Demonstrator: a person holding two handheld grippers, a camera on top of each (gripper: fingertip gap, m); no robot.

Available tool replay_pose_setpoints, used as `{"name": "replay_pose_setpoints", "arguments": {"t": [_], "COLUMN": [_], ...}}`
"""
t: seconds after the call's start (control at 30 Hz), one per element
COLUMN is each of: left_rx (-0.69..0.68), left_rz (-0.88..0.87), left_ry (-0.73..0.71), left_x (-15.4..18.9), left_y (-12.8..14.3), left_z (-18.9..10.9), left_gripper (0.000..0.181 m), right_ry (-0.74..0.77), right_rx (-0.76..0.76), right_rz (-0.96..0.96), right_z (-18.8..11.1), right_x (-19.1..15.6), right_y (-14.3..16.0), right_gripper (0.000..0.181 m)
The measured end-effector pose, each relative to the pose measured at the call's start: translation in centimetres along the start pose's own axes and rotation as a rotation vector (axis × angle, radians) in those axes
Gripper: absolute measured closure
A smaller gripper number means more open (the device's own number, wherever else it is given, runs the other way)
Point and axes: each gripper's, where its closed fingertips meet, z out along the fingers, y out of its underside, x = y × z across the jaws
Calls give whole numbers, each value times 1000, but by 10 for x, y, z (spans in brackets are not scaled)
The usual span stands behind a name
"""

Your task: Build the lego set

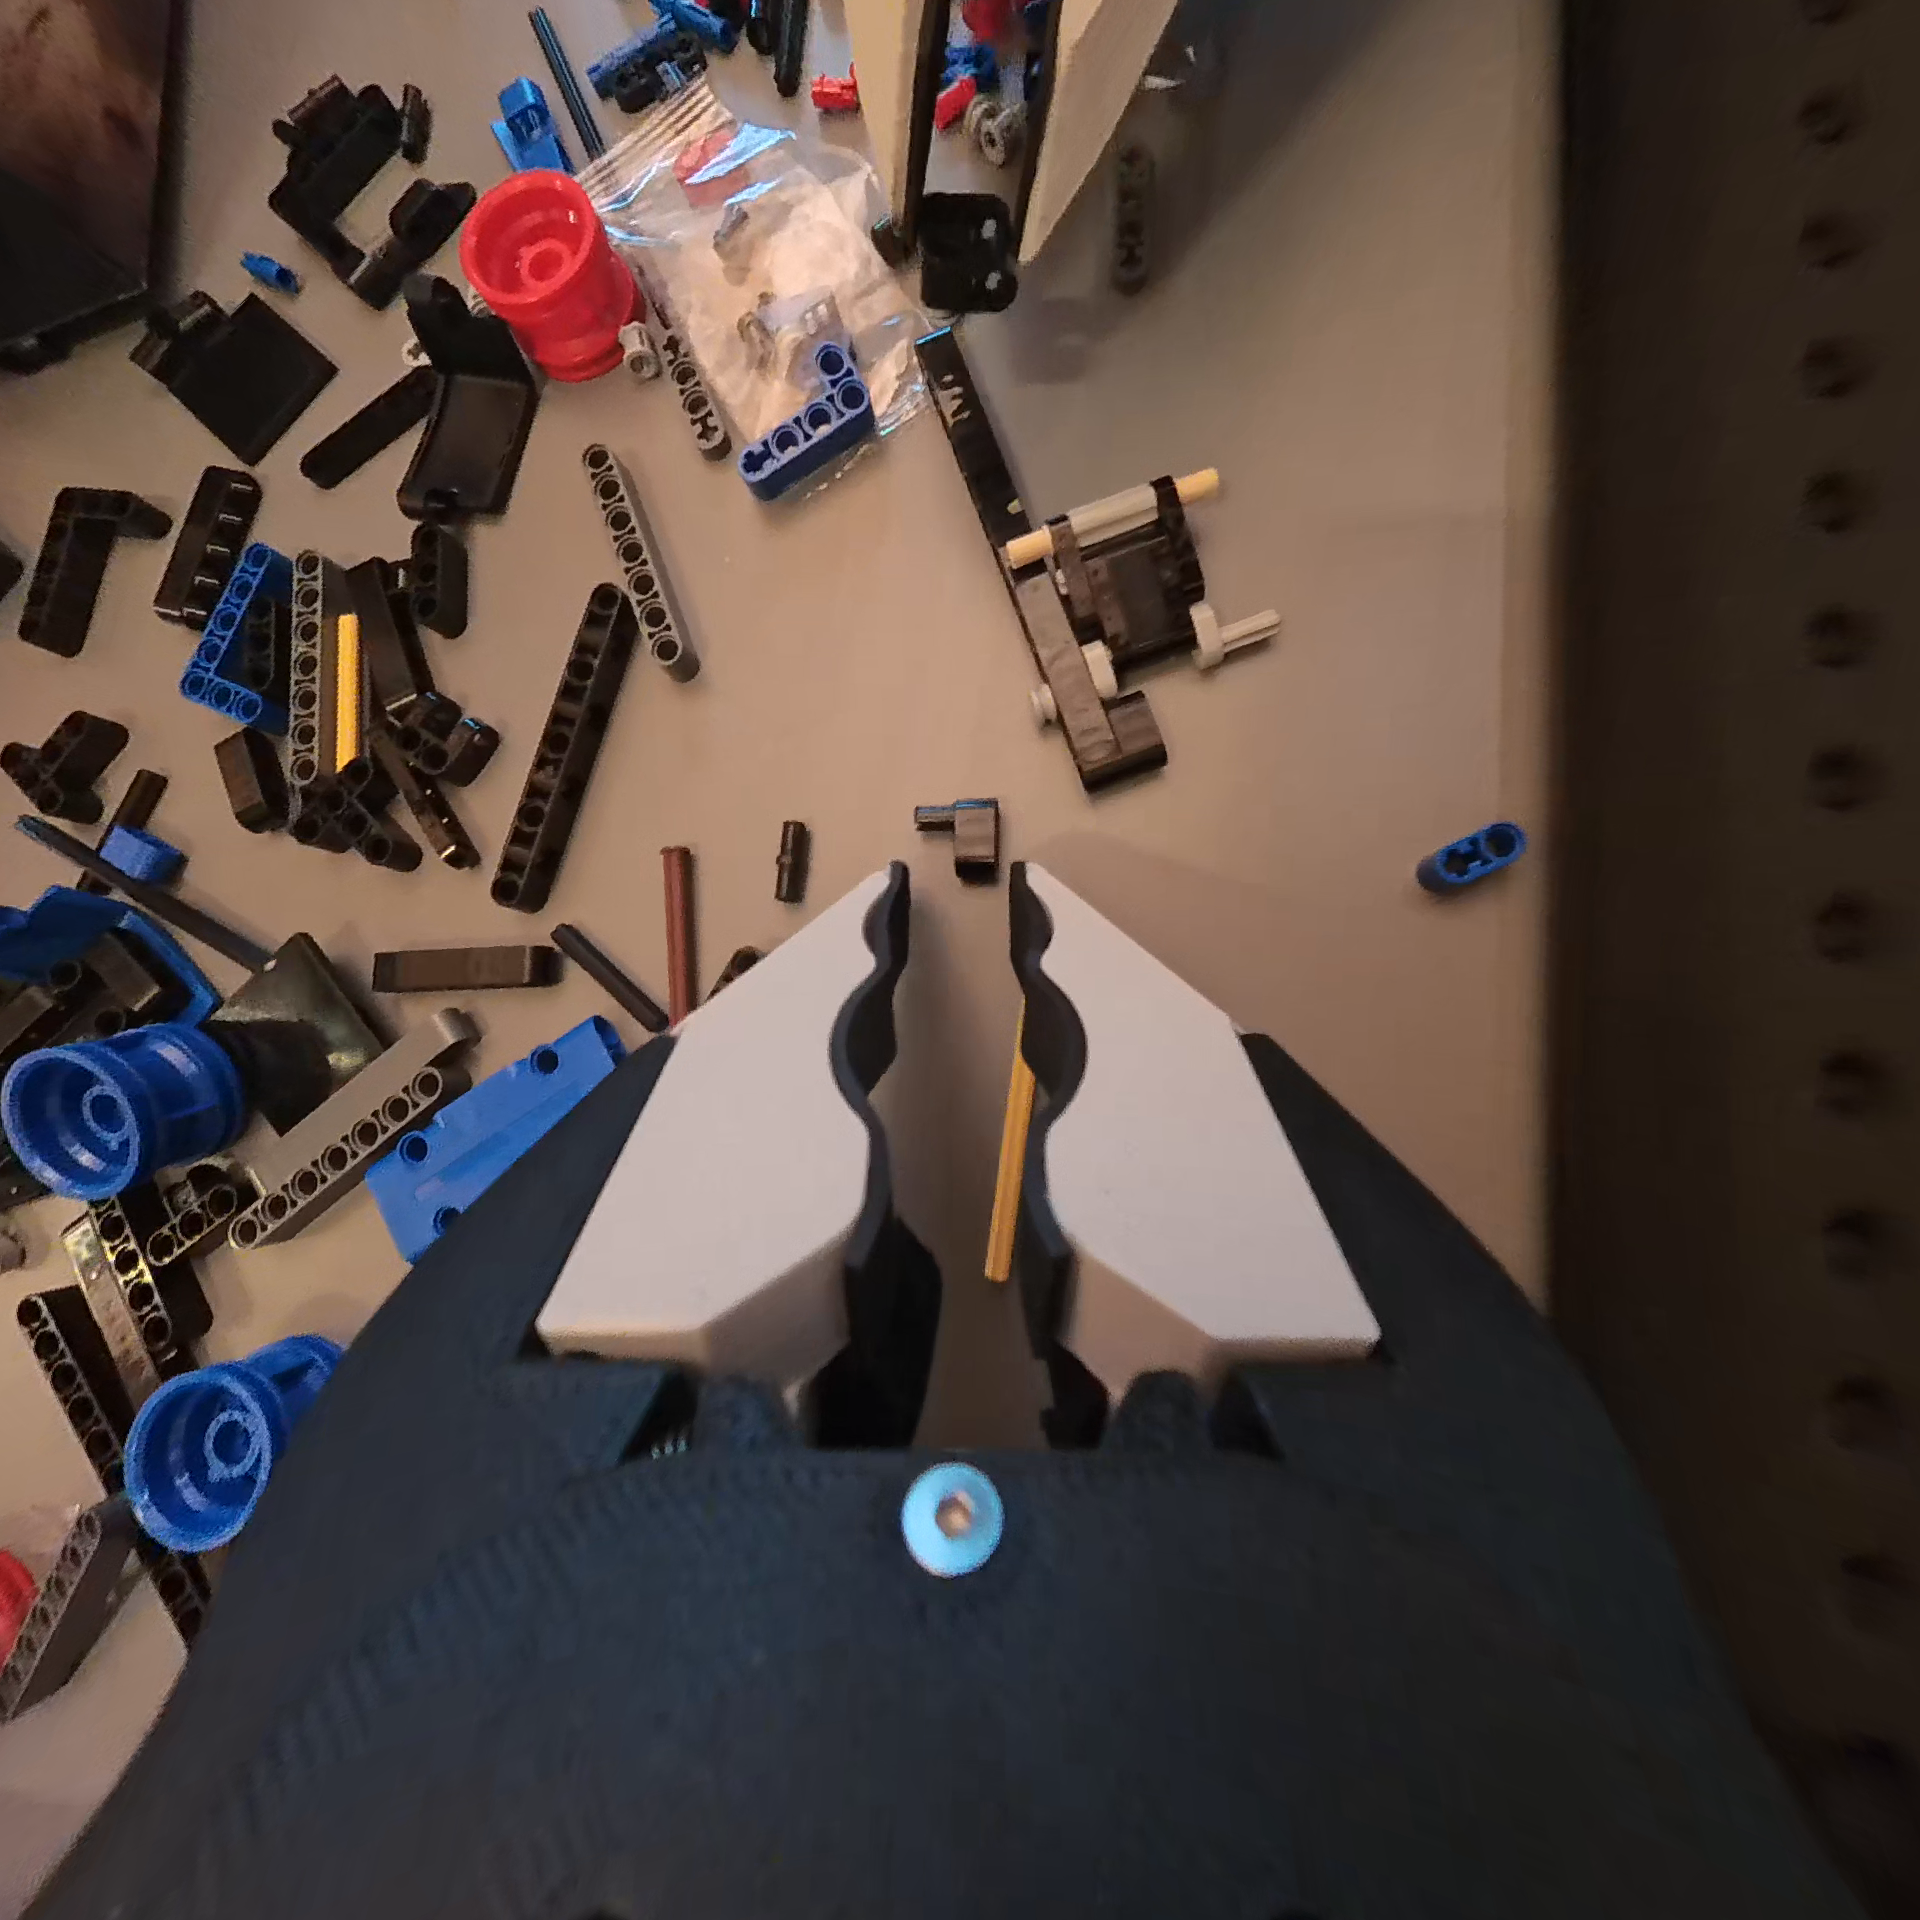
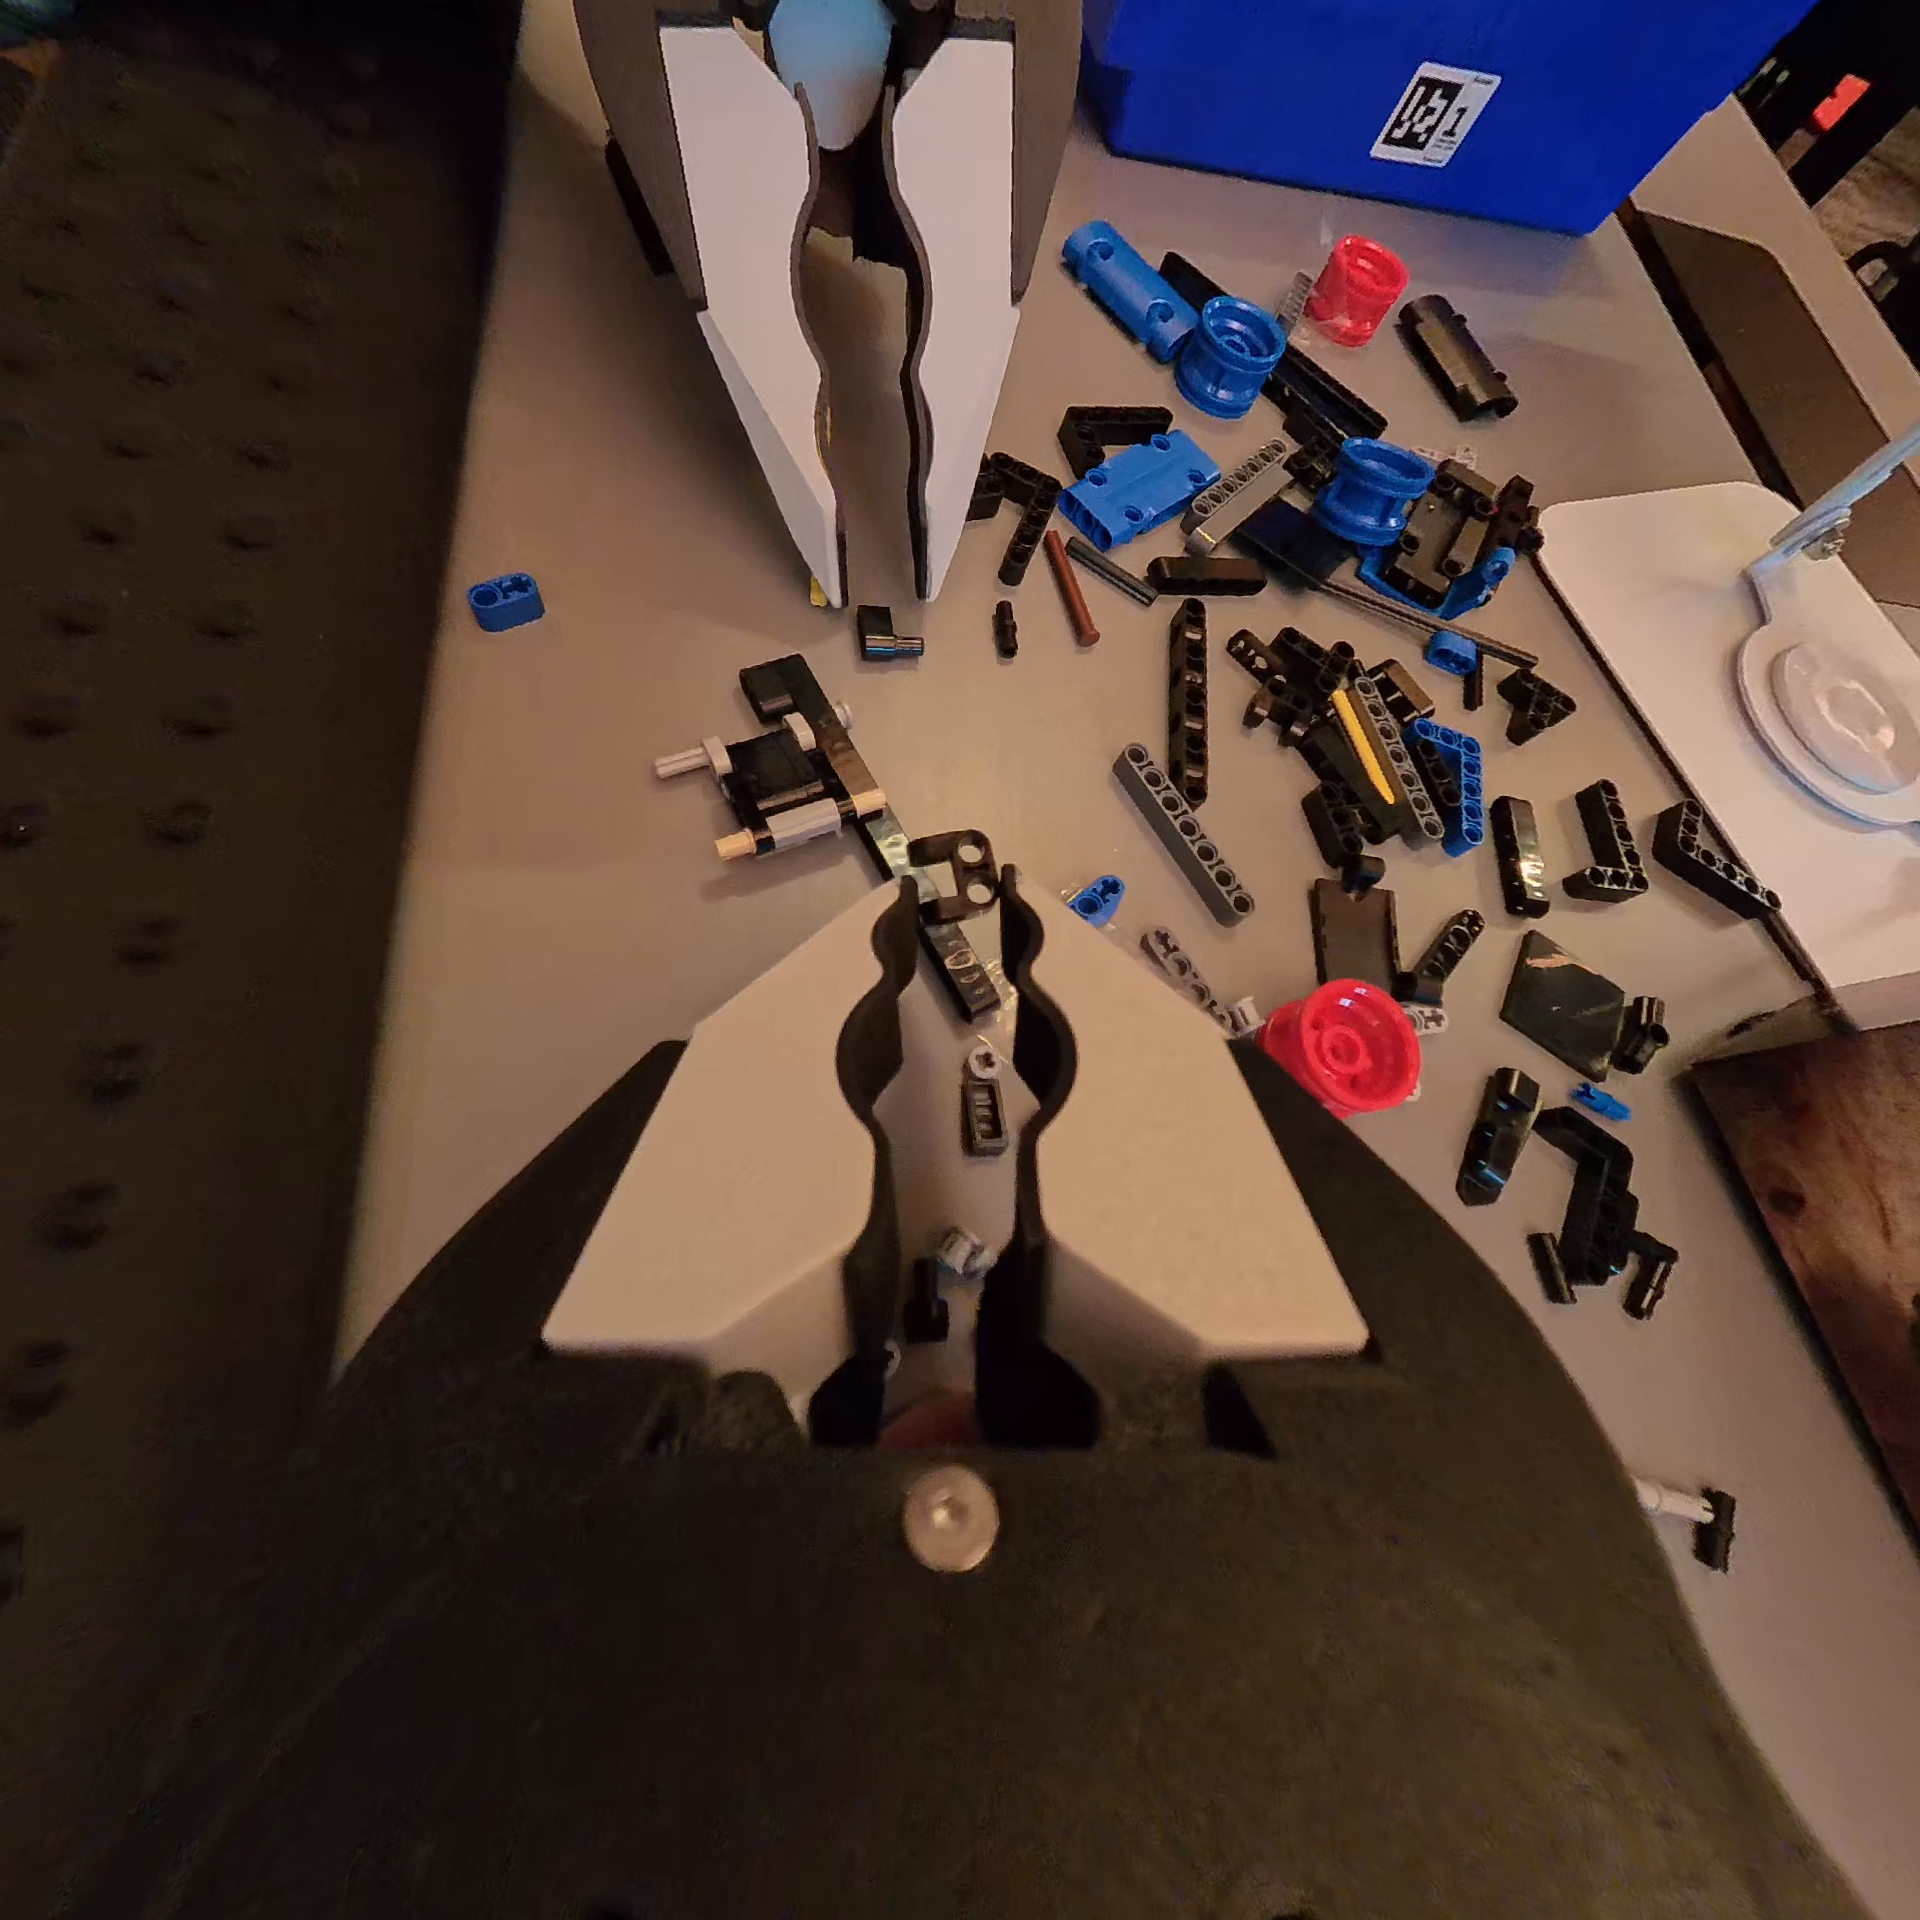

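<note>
My left gripper (image 1: 956, 878) is open by a narrow gap, low over the grey table (image 1: 1299, 987). A small black elbow connector (image 1: 966, 831) lies just past its tips. A yellow axle (image 1: 1008, 1143) runs along the inside of its right finger; I cannot tell whether it is held or lies on the table. The left gripper also shows in the right wrist view (image 2: 883, 592). My right gripper (image 2: 958, 888) is shut on a black two-hole connector (image 2: 961, 862), above the long black beam of a small black and grey sub-assembly (image 2: 790, 779), which also shows in the left wrist view (image 1: 1122, 603).
Loose black, blue and grey parts spread over the table (image 2: 1351, 727), with red wheel hubs (image 2: 1340, 1049) and blue hubs (image 2: 1371, 488). A blue bin (image 2: 1299, 104) stands at the back. A lone blue link (image 2: 506, 603) lies near the dark padded edge (image 2: 208, 727). A white stand base (image 2: 1714, 644) is on the right. The tips of one gripper are about 10 cm away from the tips of the other. To reach the yellow axle (image 1: 1008, 1143) in a straight line is about 5 cm for my left fingers, about 15 cm for my right.
</note>
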Motion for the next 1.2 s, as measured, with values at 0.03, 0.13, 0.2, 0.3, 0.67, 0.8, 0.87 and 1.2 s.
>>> {"name": "replay_pose_setpoints", "arguments": {"t": [0.03, 0.13, 0.2, 0.3, 0.67, 0.8, 0.87, 1.2], "left_rx": [4, 21, 29, 22, 4, -1, -4, -10], "left_rz": [1, 8, 15, 21, 34, 35, 39, 60], "left_ry": [0, 5, 7, 0, 2, 8, 17, 14], "left_x": [0, 2, 3, 3, 4, 6, 8, 12], "left_y": [-1, -4, -7, -7, -6, -5, -5, -9], "left_z": [-1, -2, -1, 1, 4, 5, 7, 9], "left_gripper": [164, 163, 163, 163, 175, 174, 173, 174], "right_ry": [1, 2, 2, 3, 10, 12, 13, 19], "right_rx": [-1, -2, -3, -3, 1, 6, 8, 4], "right_rz": [1, 0, -1, -2, -2, -5, -5, 4], "right_z": [0, 0, 0, 0, -1, -1, -1, 0], "right_x": [0, 0, 0, 0, 2, 2, 2, 4], "right_y": [0, 1, 1, 0, 0, -1, -2, 0], "right_gripper": [167, 167, 167, 167, 167, 167, 167, 167]}}
